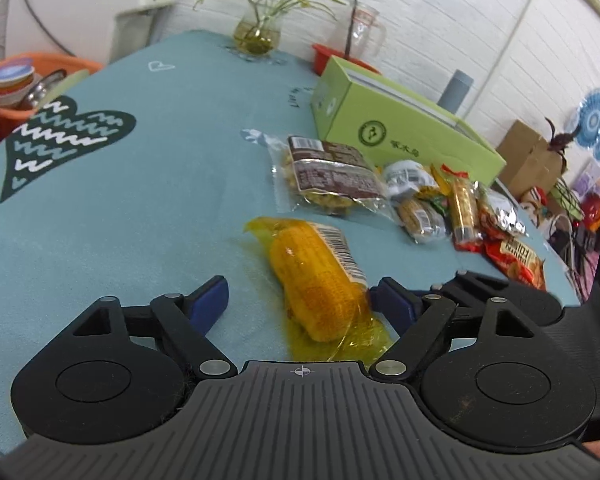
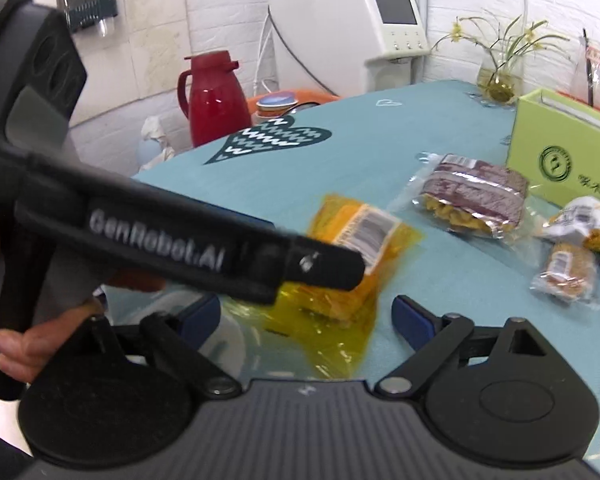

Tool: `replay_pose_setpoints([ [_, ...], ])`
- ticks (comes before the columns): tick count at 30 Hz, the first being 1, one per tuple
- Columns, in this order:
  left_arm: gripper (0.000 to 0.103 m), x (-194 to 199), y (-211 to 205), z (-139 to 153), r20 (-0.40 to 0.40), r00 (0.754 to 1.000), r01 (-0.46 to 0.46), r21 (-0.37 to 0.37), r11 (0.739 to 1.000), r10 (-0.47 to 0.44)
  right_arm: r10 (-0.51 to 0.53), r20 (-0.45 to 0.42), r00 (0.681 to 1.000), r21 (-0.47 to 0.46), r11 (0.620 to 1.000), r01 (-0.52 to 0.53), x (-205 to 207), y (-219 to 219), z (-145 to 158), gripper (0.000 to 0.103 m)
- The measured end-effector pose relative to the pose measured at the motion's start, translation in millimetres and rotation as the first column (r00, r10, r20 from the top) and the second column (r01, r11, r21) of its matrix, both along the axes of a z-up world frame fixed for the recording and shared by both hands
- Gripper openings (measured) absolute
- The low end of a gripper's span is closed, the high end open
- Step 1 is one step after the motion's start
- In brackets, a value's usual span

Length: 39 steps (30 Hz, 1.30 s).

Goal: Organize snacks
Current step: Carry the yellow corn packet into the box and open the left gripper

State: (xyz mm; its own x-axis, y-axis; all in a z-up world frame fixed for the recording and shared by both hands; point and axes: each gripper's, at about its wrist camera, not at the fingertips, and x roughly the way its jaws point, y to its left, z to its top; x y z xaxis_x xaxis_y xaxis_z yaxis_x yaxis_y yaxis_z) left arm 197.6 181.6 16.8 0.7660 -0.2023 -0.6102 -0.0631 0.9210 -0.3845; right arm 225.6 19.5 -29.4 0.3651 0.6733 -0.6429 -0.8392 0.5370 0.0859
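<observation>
One green box (image 1: 400,120) closed, snack packets (image 1: 332,176) beside it

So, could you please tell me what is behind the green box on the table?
Behind the green box stand a red container, a glass jug and a grey-blue bottle. Their lower parts are covered by the box.

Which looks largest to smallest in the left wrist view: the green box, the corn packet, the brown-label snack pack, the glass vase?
1. green box
2. corn packet, though it lies nearest the camera, which inflates it
3. brown-label snack pack
4. glass vase, farthest away, so its true size is unsure
</observation>
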Motion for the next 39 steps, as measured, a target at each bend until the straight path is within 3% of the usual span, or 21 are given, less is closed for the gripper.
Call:
replay_pose_setpoints([
  [1,0.051,3,2,-2,-0.011,1.000,0.010,-0.020,1.000,-0.010,0.007,0.029,1.000,-0.005,1.000,-0.007,-4,3,-2,0.092],
  [2,0.049,6,2,-5,-0.014,1.000,0.025,-0.034,0.999,-0.025,0.016,0.053,0.998,-0.022,1.000,-0.015,-7,7,-1,0.085],
  [3,0.023,7,1,-6,-0.015,0.999,0.041,-0.034,0.999,-0.041,0.026,0.063,0.998,-0.019,1.000,-0.024,-9,8,1,0.077],
  [8,0.020,11,-4,11,0.011,0.998,0.059,-0.041,0.997,-0.059,0.021,0.079,0.997,0.018,1.000,-0.023,-3,-2,18,0.073],
  [13,0.021,44,-19,58,0.124,0.988,0.095,-0.010,0.995,-0.093,-0.034,0.191,0.981,0.076,0.997,0.020,24,-19,59,0.074],
  [19,0.021,162,-45,101,0.190,0.965,0.176,0.031,0.984,-0.179,-0.147,0.282,0.948,0.053,0.989,0.138,121,-33,100,0.074],
  [24,0.021,260,-59,98,0.166,0.967,0.187,0.053,0.981,-0.193,-0.198,0.227,0.954,-0.008,0.979,0.205,217,-33,104,0.072],
  [26,0.027,285,-58,87,0.146,0.972,0.177,0.064,0.982,-0.185,-0.206,0.172,0.963,-0.019,0.977,0.213,246,-30,94,0.073],
  [28,0.052,298,-54,74,0.113,0.981,0.148,0.080,0.986,-0.156,-0.225,0.127,0.966,-0.020,0.973,0.229,263,-32,83,0.075],
  [30,0.057,292,-49,71,0.123,0.980,0.151,0.071,0.986,-0.159,-0.248,0.114,0.962,0.016,0.969,0.248,264,-43,83,0.078],
  [33,0.067,259,-46,84,0.198,0.966,0.150,0.099,0.984,-0.167,-0.275,0.132,0.952,0.096,0.960,0.264,237,-64,93,0.093],
  [34,0.072,248,-46,88,0.220,0.962,0.143,0.111,0.984,-0.164,-0.277,0.148,0.949,0.113,0.958,0.262,225,-71,97,0.094],
  [39,0.074,190,-44,90,0.246,0.955,0.139,0.118,0.983,-0.165,-0.255,0.157,0.954,0.150,0.961,0.232,155,-94,98,0.093],
])
